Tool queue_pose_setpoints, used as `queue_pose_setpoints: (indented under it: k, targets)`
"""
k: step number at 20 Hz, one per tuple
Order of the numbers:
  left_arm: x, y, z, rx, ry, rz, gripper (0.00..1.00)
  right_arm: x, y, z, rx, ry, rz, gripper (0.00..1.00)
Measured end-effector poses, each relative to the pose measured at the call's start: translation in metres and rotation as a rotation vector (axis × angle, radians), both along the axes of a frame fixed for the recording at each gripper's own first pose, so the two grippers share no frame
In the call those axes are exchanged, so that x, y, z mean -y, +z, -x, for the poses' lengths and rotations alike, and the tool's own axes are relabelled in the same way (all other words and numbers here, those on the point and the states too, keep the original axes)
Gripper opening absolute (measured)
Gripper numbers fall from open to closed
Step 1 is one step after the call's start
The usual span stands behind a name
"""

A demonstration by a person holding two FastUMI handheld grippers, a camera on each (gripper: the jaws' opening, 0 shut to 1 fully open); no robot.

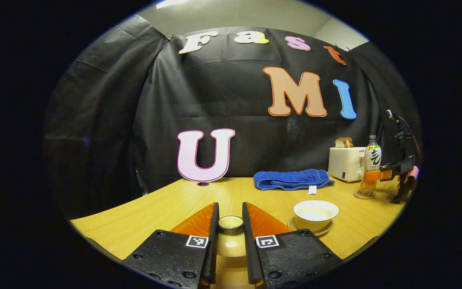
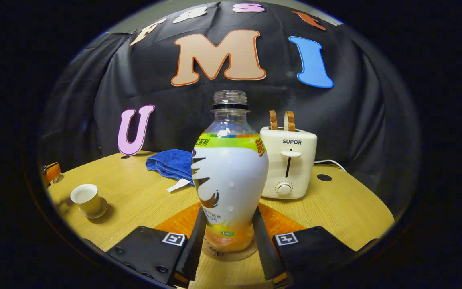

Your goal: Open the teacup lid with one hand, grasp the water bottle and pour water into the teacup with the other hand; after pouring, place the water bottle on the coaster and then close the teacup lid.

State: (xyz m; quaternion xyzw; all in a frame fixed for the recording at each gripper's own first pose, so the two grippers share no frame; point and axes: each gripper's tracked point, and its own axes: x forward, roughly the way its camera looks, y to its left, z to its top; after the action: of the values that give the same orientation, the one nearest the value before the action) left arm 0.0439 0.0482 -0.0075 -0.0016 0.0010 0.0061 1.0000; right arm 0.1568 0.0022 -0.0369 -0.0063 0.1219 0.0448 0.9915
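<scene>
Left gripper (image 1: 231, 224) clamps the teacup lid (image 1: 230, 235) by its knob, a finger on each side, lid held off the teacup (image 1: 315, 214). Teacup sits open on its saucer (image 1: 310, 230) on the desk (image 1: 167, 208), at about 2 o'clock from that gripper; pale inside, can't tell if there is water in it.

Right gripper (image 2: 227, 235) is around the lower body of the water bottle (image 2: 229, 176), both fingers against its sides, so gripping it. Bottle upright, no cap on, base on the round coaster (image 2: 231, 253). In the left gripper view bottle and right gripper sit far off at 3 o'clock, a hand (image 1: 412, 173) on the grip.

Behind the bottle at 1 o'clock in the right gripper view: toaster (image 2: 289, 162) with two bread slices (image 2: 282, 120) sticking up. Blue towel (image 2: 171, 162) at 11 o'clock, lying folded on the desk. Teacup at 9 o'clock there, well apart from the bottle.
</scene>
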Motion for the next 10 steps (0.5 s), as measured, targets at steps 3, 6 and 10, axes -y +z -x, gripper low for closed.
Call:
queue_pose_setpoints:
  k: [3, 6, 10]
  targets:
    - [-0.0004, 0.0003, -0.0003, 0.000, 0.000, 0.000, 0.28, 0.0009, -0.0001, 0.0004, 0.002, 0.006, -0.011, 0.69]
    - [-0.0003, -0.0002, -0.0004, 0.000, 0.000, 0.000, 0.28, 0.0004, 0.0017, -0.0006, 0.005, 0.013, -0.025, 0.76]
    - [0.0000, -0.0002, -0.0002, 0.000, 0.000, 0.000, 0.28, -0.0017, 0.0047, 0.0051, 0.012, 0.026, -0.027, 0.88]
